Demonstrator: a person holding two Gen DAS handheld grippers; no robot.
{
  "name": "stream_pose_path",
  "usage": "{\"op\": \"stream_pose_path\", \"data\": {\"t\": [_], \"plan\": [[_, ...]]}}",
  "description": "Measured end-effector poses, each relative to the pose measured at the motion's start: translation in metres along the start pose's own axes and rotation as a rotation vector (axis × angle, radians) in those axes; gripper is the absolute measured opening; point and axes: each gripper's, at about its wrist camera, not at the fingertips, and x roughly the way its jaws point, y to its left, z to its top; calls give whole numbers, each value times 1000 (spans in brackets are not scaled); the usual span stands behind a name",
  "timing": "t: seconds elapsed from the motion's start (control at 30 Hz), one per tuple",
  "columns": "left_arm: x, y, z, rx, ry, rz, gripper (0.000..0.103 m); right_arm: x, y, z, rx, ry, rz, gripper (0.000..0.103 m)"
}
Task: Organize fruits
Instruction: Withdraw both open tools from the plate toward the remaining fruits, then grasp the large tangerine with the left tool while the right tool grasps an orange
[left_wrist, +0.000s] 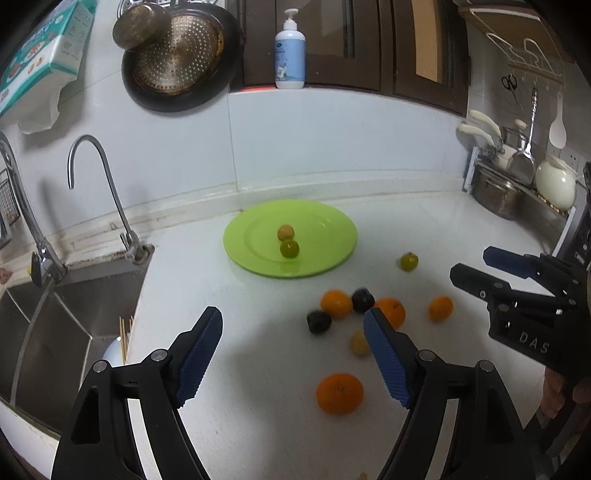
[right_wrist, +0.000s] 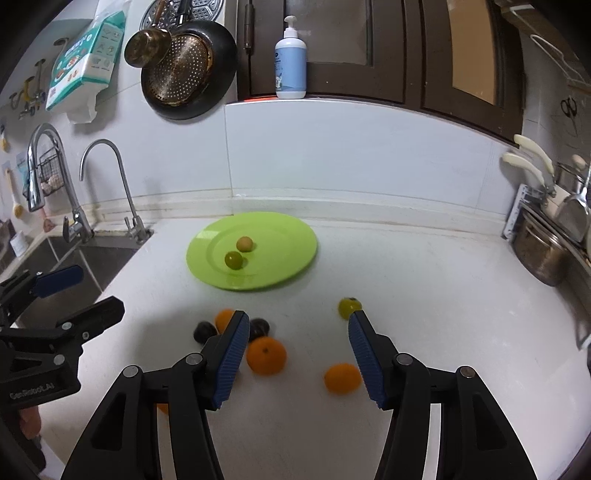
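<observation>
Both tongs wide, empty: left tongs, right tongs. Orange on worktop: round, smooth, rolls readily. Grip across its middle, gently.

Around the green plate, the table lies bare on its right and behind it up to the wall. In front of the plate, scattered oranges and dark plums crowd the approach; the sink drops off at its left.
</observation>
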Motion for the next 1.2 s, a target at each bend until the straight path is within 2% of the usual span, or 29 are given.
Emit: {"op": "stream_pose_path", "data": {"t": [0.3, 0.67, 0.9, 1.2], "plan": [[11, -16, -25, 1, 61, 4, 79, 7, -14, -27, 17, 66, -10, 57], [38, -27, -46, -12, 168, 7, 78, 33, -31, -45, 27, 146, -4, 57], [50, -32, -52, -10, 204, 10, 78, 53, -42, -50, 55, 186, 1, 57], [60, -35, -57, -13, 242, -7, 62, 73, -47, -51, 61, 221, 26, 57]]}}
